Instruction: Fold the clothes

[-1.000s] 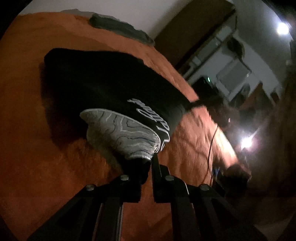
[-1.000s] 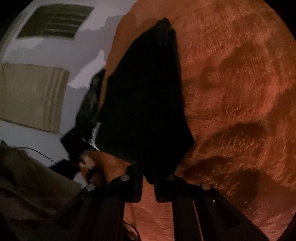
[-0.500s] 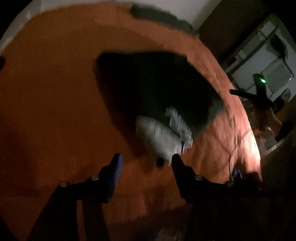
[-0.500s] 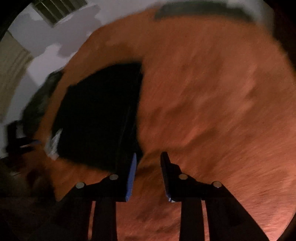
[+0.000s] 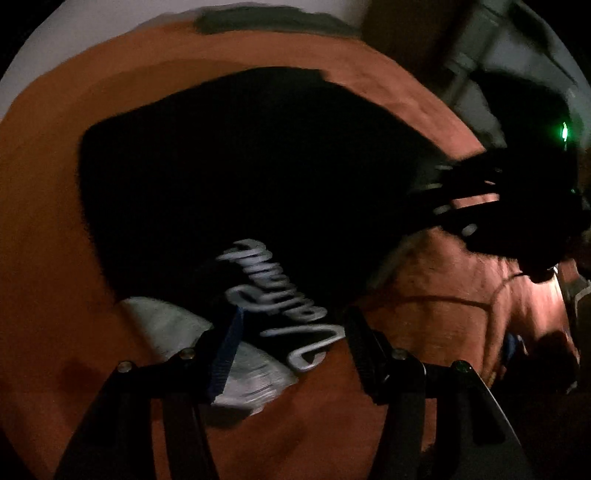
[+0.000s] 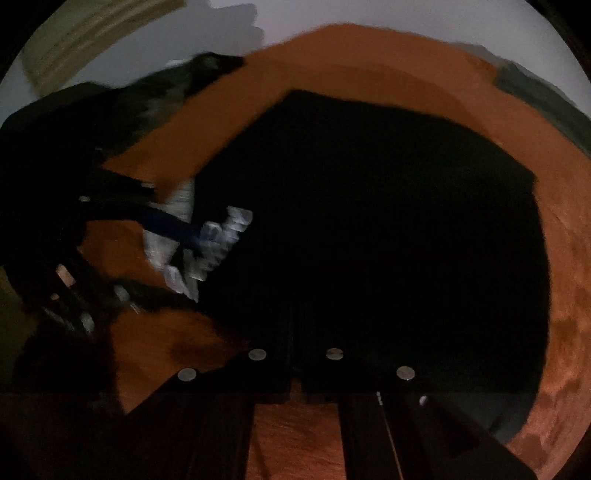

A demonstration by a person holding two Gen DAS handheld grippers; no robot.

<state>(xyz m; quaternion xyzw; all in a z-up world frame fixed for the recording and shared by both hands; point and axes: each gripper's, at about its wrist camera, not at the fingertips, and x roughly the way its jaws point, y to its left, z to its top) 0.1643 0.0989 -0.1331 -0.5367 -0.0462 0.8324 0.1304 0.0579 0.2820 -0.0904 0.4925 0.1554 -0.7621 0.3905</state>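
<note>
Black garment (image 5: pixel 258 177) lies partly folded on the orange bed cover (image 5: pixel 44 258), one gripper spread, the other pinched shut.

The left gripper (image 5: pixel 291 332) hovers with fingers apart over the near corner, where white script and a pale grey patch (image 5: pixel 166 325) show, likely released to let that flap settle. The right gripper (image 6: pixel 295 369) has its fingers closed at the dark hem (whether cloth is pinched is too dark to tell). Bare cover rings the garment, leaving room for another fold; a grey cloth (image 5: pixel 266 22) sits at the far edge.

An orange bedspread (image 5: pixel 48 229) fills the view, with perhaps a grey cloth (image 5: pixel 266 20) at its far edge.
</note>
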